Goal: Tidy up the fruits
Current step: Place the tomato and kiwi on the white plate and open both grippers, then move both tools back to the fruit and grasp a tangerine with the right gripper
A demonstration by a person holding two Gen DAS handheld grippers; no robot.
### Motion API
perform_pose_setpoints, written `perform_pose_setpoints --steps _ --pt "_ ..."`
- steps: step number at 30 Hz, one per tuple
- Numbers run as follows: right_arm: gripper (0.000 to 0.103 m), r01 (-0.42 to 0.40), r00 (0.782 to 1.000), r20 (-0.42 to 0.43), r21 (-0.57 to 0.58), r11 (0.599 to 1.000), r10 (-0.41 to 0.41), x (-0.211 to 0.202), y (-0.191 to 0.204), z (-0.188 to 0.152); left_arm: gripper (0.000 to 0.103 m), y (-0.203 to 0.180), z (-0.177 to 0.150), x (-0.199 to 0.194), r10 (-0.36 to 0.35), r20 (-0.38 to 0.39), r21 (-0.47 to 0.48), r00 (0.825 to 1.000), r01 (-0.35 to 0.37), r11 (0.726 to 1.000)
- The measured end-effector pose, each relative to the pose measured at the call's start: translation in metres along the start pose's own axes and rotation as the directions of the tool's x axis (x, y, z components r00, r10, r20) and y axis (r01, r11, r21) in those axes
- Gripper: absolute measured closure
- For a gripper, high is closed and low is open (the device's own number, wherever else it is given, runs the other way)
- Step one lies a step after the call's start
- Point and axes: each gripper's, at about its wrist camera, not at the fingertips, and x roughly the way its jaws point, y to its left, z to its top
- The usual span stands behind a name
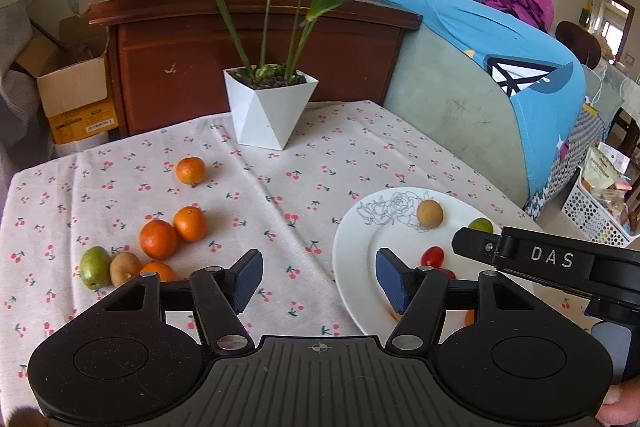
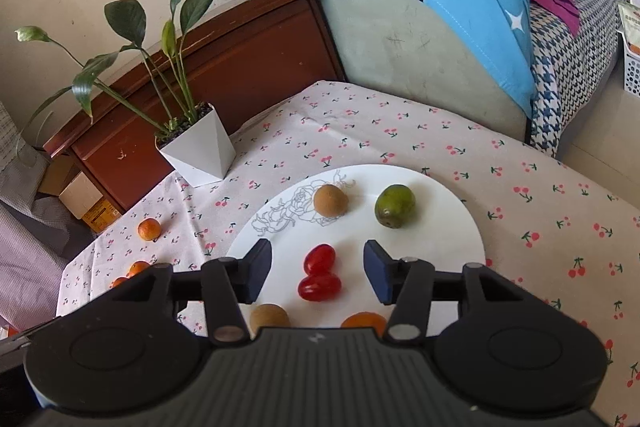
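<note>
Above the plate point(image 2: 460, 227), both grippers, left point(image 1: 319, 281) and right point(image 2: 317, 273), gape empty.

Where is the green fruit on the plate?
In the right wrist view, the green fruit sits far right on the white plate, beside the brown fruit.

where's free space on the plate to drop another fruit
Free: the right part of the white plate, below the green fruit, and its left edge by the flower drawing. Crowded: the near middle, around the two cherry tomatoes.
</note>
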Motion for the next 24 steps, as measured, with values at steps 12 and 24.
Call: perform_pose_setpoints --steps 12,24 --pt "0.051 -0.086 0.996 -0.01 -0.086 0.993 0.085 0.001 0.032 -0.006 0.041 0.075 0.004 -0.027 0.181 0.0 -0.112 0.984 -0.18 0.977" --pt "0.051 -0.234 0.972 -0.083 -0.207 0.95 0.221 0.02 0.084 -0.026 0.041 0.124 -0.004 -0.025 0.285 -0.024 -0.251 0.958 -0.281 0.926"
